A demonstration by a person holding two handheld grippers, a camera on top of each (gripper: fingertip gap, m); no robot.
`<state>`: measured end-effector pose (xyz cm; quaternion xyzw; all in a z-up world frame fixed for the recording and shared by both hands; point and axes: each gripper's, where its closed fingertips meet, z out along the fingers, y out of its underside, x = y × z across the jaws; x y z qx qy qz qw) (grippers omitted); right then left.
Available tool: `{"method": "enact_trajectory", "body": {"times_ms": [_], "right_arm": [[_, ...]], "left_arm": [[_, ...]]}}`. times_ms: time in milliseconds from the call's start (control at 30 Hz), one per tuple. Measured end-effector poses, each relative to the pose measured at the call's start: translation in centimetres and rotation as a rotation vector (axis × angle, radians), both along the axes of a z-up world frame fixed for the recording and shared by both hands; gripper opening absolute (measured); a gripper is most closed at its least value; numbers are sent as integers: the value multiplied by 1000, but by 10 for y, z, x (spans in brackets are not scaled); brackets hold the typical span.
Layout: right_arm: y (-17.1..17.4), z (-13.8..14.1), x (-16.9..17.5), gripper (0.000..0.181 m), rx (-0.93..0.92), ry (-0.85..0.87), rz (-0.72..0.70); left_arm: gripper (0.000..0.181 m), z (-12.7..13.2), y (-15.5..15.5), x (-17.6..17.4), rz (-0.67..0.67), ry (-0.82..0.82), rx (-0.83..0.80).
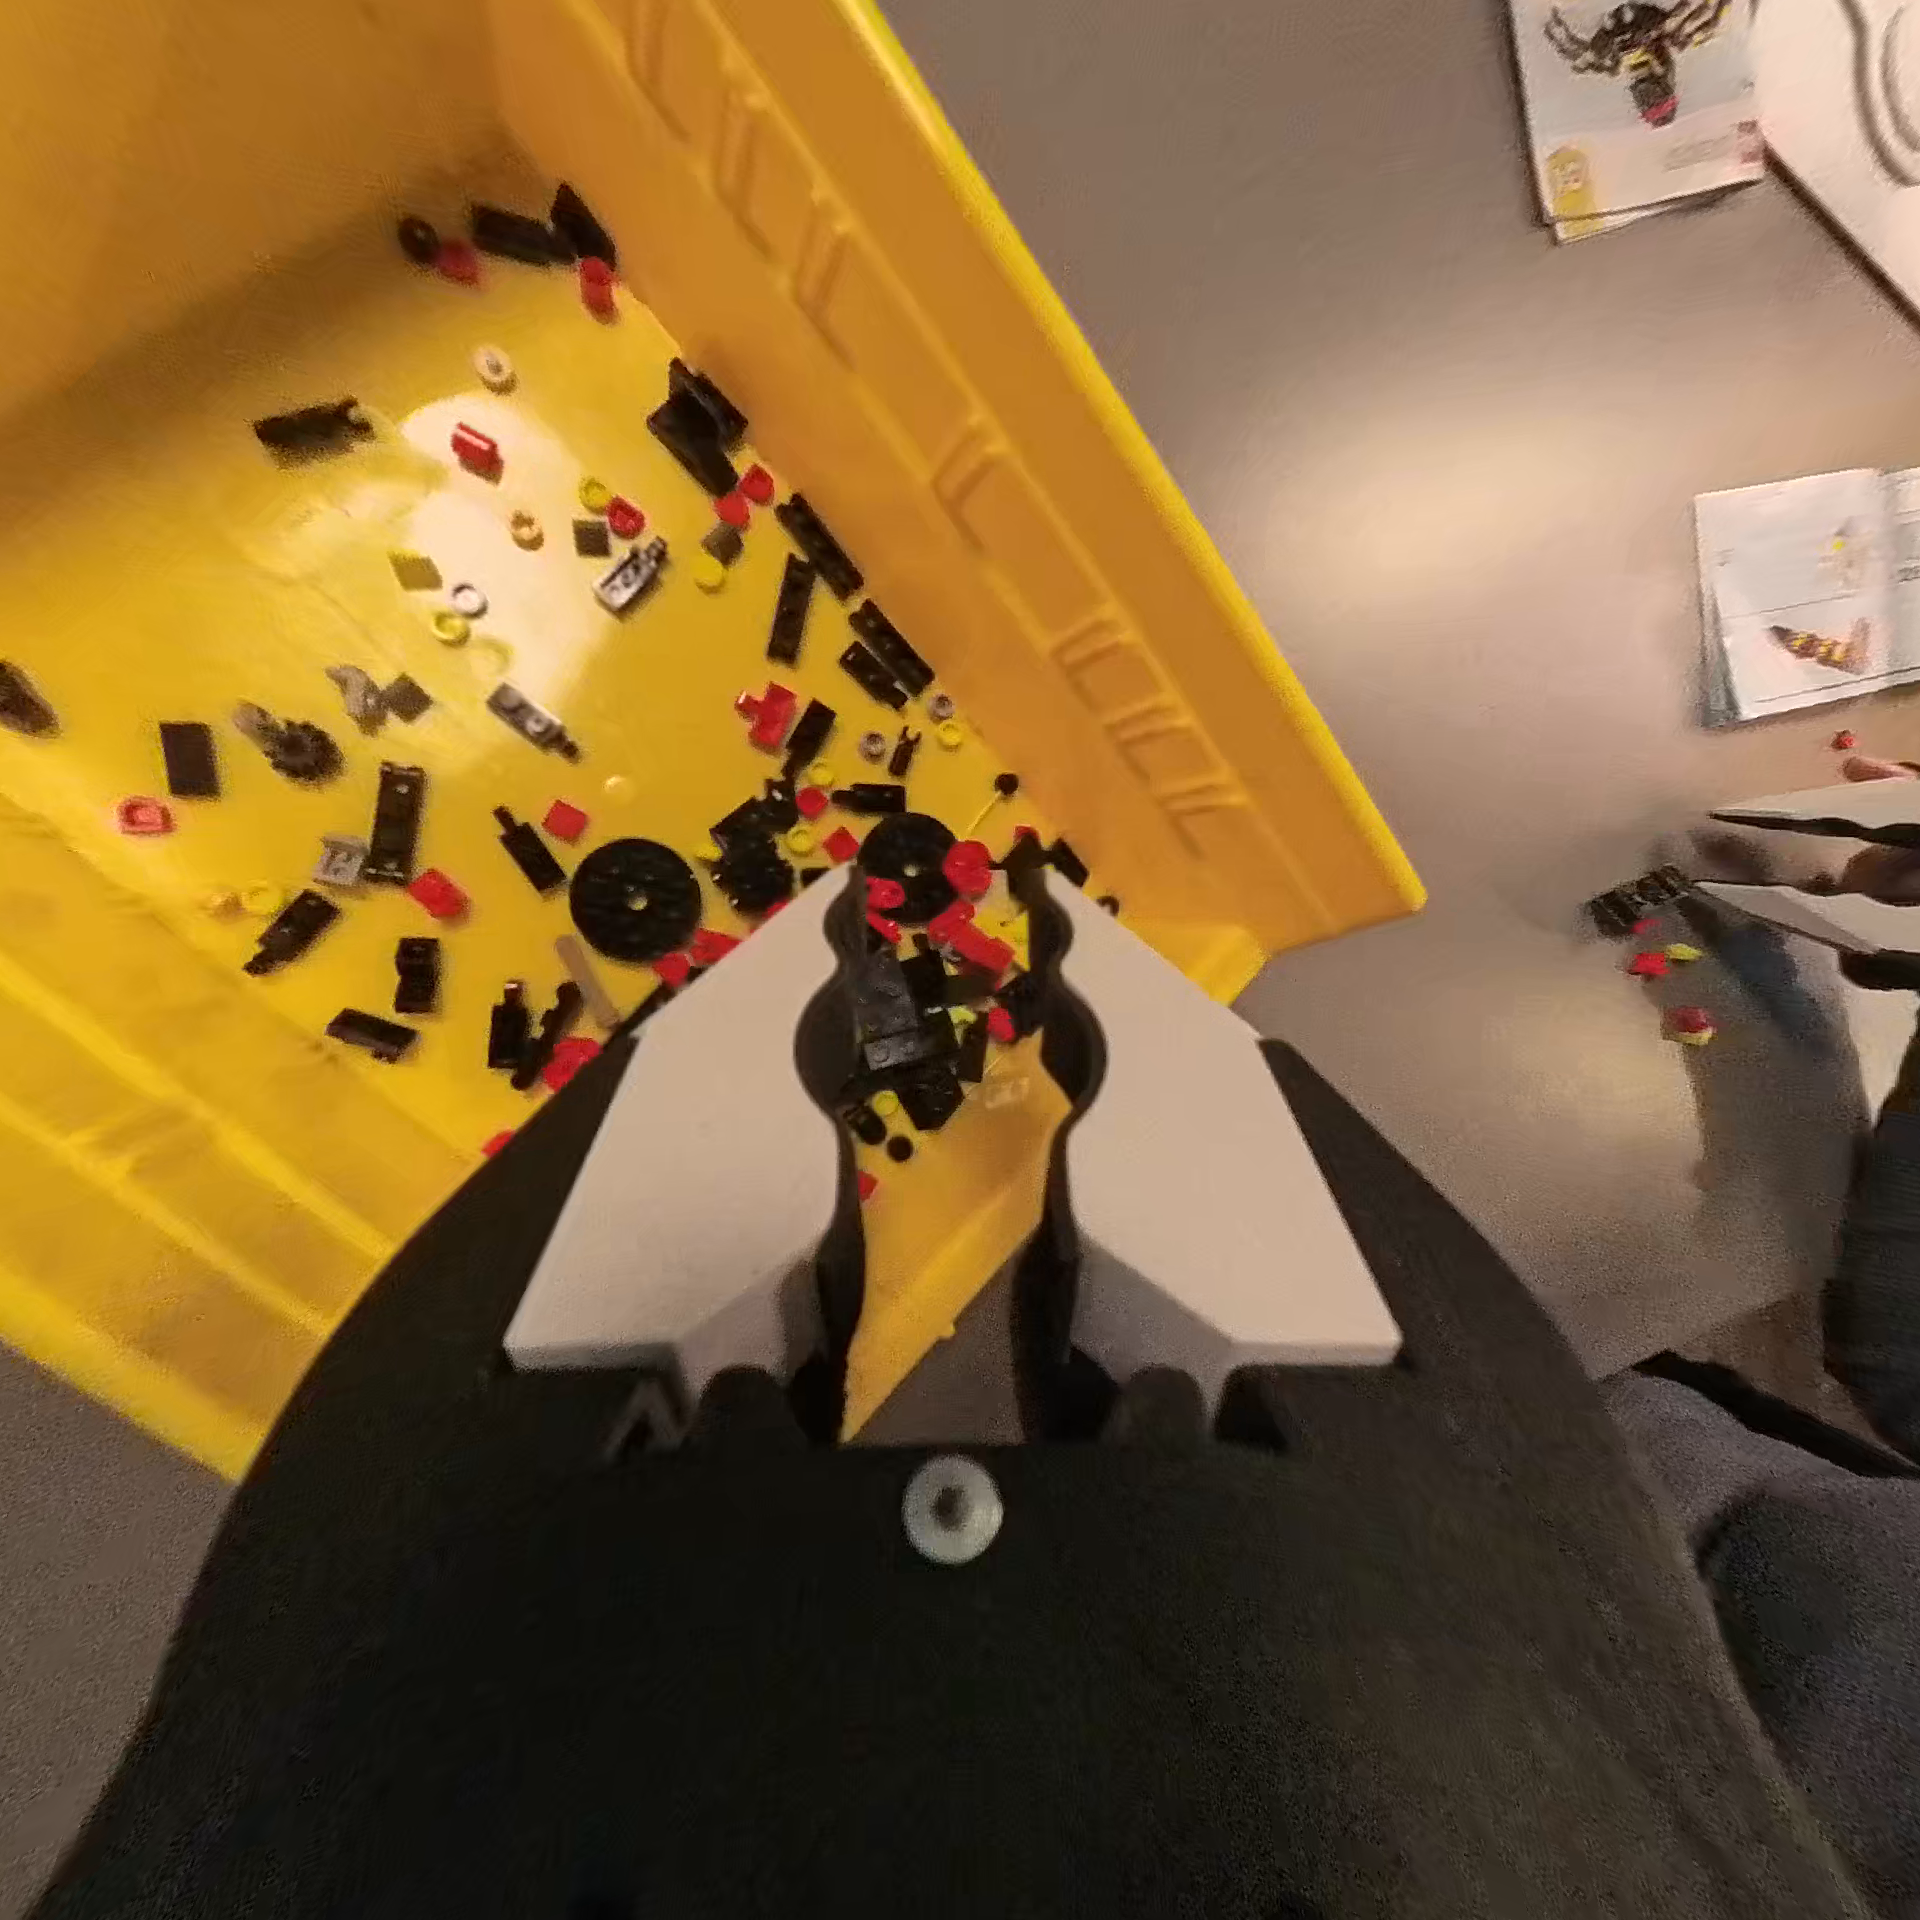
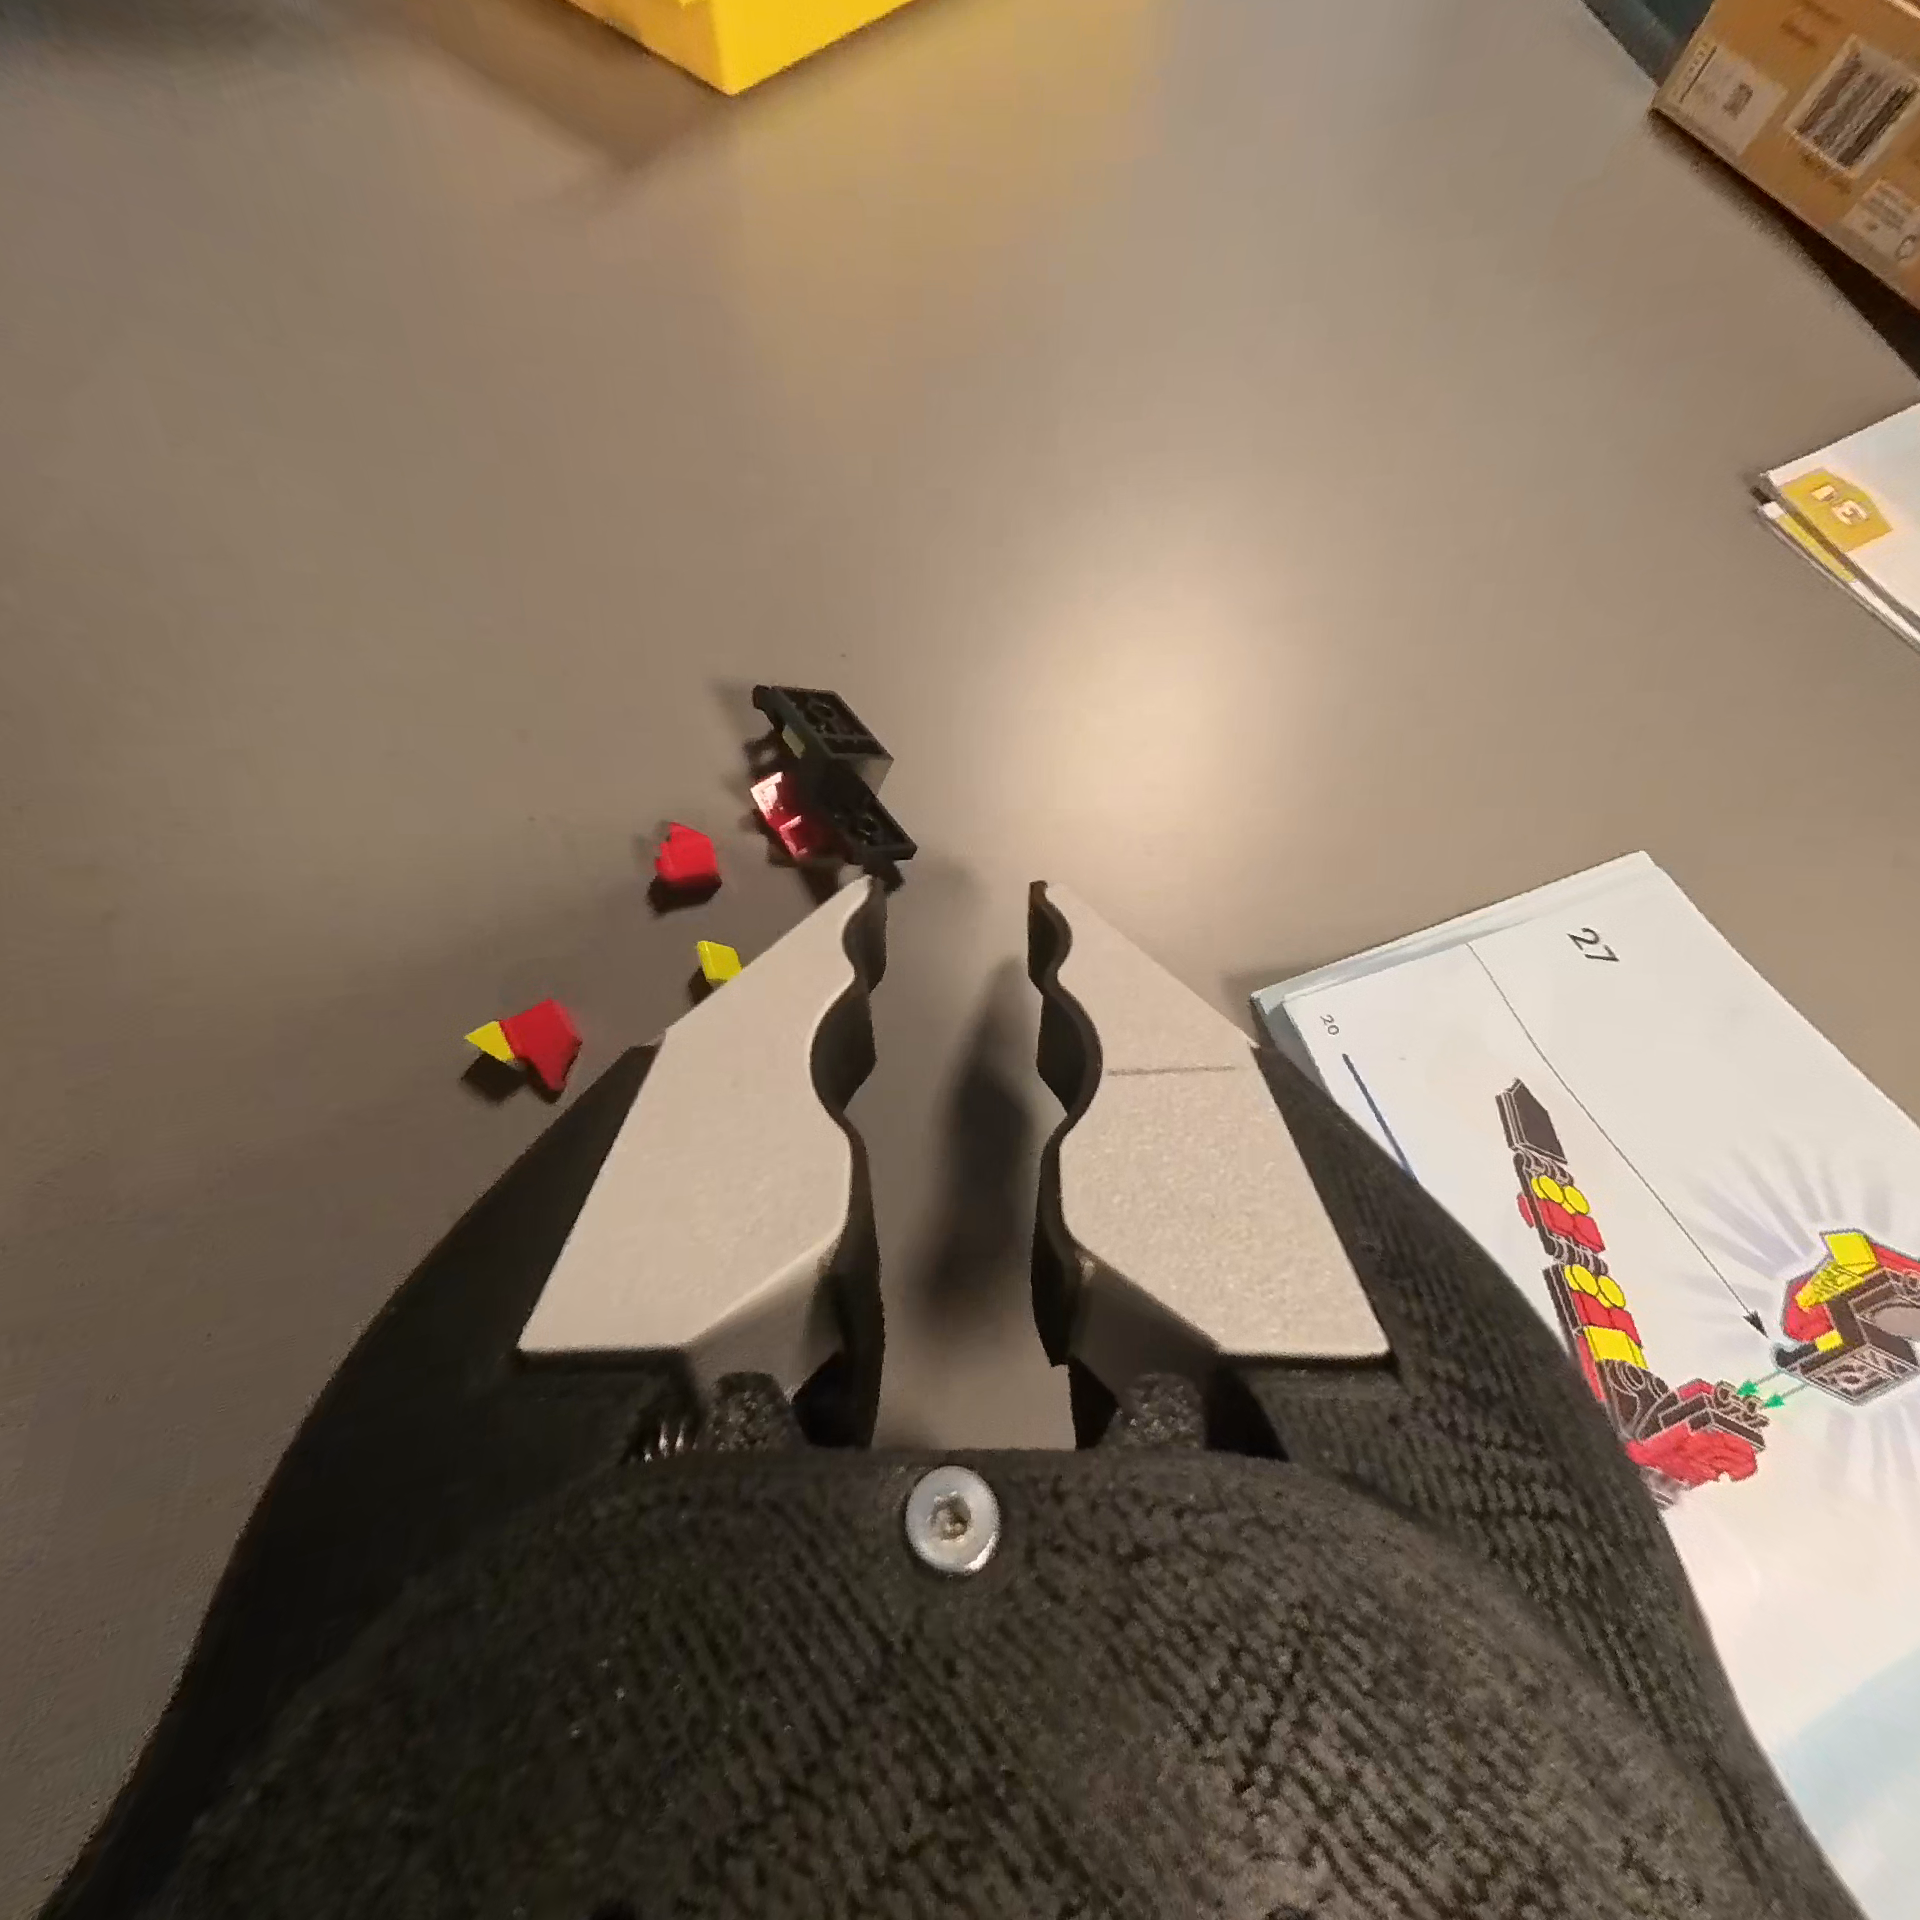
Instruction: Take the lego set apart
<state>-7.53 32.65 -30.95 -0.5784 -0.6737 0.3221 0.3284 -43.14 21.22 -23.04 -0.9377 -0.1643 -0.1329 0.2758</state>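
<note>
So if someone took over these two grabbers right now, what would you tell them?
Left gripper: open over the yellow bin; a black piece shows between its fingers, whether gripped or falling I cannot tell.
Right gripper: open, empty, low over the table.
Done: many loose pieces lie in the bin.
Left: a black-and-red chunk, still joined, and small red and yellow bits on the table beside the booklet.
</note>
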Motion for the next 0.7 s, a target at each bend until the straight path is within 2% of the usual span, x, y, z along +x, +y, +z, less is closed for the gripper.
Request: {"method": "enact_trajectory", "body": {"times_ms": [67,133,200,267,367,433,567,700], "right_arm": [[1,0,2,25,18,-6,-2],[3,1,7,27,26,-14,-6],[-1,4,14,27,-24,-10,5],[-9,0,23,28,-118,-39,31],[-15,-8,27,28,-136,-68,57],[-19,-7,23,30,-99,-57,82],[-21,-5,13,31,-52,-39,102],[-23,-5,13,31,-50,-35,105]], "left_arm": [[40,9,8,11,-17,11,50],[52,32,20,39,-82,45,187],[54,53,29,87,-210,83,338],[49,58,32,149,-407,104,440],[37,25,26,240,-754,76,423],[39,-10,32,271,-875,134,362],[43,-56,60,314,-1008,179,355],[41,-81,81,335,-1109,209,372]]}}
